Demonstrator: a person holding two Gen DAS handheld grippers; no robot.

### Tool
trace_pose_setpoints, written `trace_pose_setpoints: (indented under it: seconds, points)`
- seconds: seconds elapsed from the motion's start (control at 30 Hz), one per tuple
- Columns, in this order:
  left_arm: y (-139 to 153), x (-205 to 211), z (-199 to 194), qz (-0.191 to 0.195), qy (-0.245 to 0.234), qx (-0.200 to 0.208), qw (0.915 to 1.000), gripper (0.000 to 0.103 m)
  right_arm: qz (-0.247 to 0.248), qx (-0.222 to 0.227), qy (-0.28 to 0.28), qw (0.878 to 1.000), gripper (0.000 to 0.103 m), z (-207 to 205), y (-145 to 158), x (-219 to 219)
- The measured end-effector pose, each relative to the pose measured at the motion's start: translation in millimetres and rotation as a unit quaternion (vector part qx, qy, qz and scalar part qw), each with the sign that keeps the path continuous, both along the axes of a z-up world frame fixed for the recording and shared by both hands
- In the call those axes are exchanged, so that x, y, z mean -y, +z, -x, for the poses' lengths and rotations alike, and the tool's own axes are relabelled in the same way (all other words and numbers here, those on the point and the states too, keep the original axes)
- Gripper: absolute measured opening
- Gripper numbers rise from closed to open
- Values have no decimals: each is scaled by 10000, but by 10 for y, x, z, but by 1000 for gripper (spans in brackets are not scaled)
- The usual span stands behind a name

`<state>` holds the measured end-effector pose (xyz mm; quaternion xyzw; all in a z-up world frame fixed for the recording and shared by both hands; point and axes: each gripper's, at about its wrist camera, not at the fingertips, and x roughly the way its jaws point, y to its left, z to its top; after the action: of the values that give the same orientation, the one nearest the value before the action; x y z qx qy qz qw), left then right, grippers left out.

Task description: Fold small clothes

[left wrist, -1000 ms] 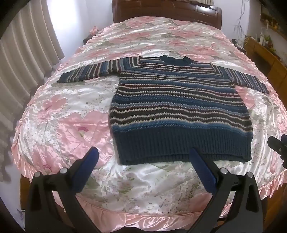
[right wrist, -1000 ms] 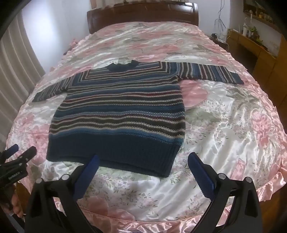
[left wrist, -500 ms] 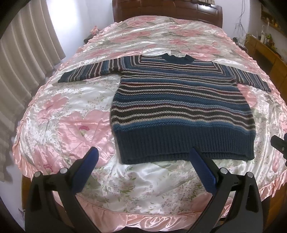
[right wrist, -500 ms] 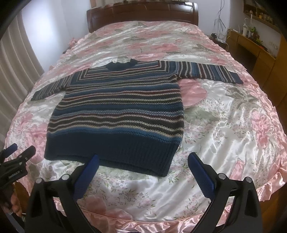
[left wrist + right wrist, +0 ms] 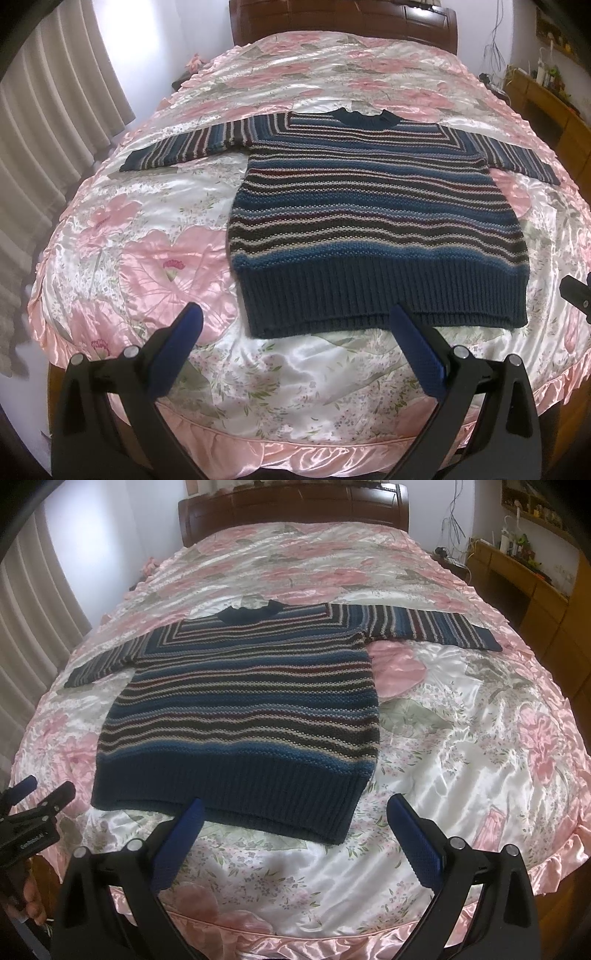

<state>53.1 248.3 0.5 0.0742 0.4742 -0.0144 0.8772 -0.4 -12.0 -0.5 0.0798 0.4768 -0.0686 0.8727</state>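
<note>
A small striped knit sweater in navy, blue, cream and dark red lies flat on the bed, neck toward the headboard, both sleeves spread sideways, ribbed navy hem nearest me. My left gripper hovers open near the hem's left half, empty, its blue fingertips apart. My right gripper hangs open over the hem's right corner, holding nothing. The left gripper also shows at the right wrist view's left edge, with a hand below it. A bit of the right gripper shows at the left wrist view's right edge.
The bed carries a shiny pink floral satin cover with a frilled front edge. A dark wooden headboard stands at the far end. Curtains hang on the left; a wooden cabinet with small items runs along the right.
Both grippers have eased slightly forward toward the sweater's hem, which sits a little lower in each view. Both stay open; the sweater has not moved.
</note>
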Motion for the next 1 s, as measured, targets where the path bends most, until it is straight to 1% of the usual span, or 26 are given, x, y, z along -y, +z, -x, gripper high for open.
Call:
trace_pose_setpoints:
  seconds: [1.0]
  points:
    - [-52,22,-36,-69,-4,-39,10000,100,-46,7,-3,10000,99,-34,-24,46]
